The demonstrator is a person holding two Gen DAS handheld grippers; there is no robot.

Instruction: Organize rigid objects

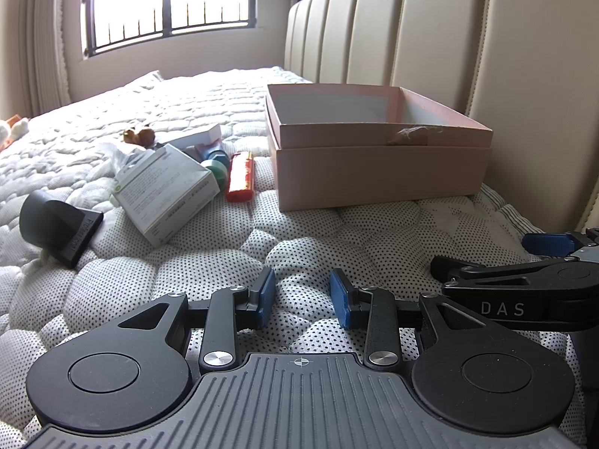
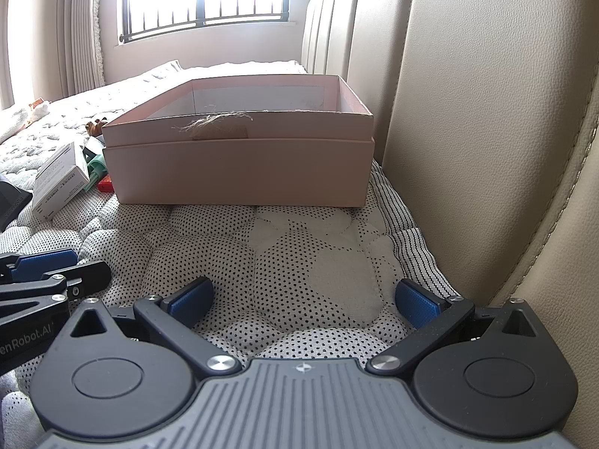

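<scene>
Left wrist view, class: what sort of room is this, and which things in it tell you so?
Most likely a bedroom. The things lie on a quilted mattress, a padded headboard rises beside it, and a barred window with a curtain stands beyond.

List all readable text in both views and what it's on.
"DAS" on the right claw's black arm, left wrist view.
"enRobot.AI", cut off at the frame edge, on the left claw's black arm, right wrist view.
"Professional", sideways, on the black nozzle.
White carton: fine print, too small to read.
Red lighter: markings blurred.
Pink box: no text visible.
</scene>
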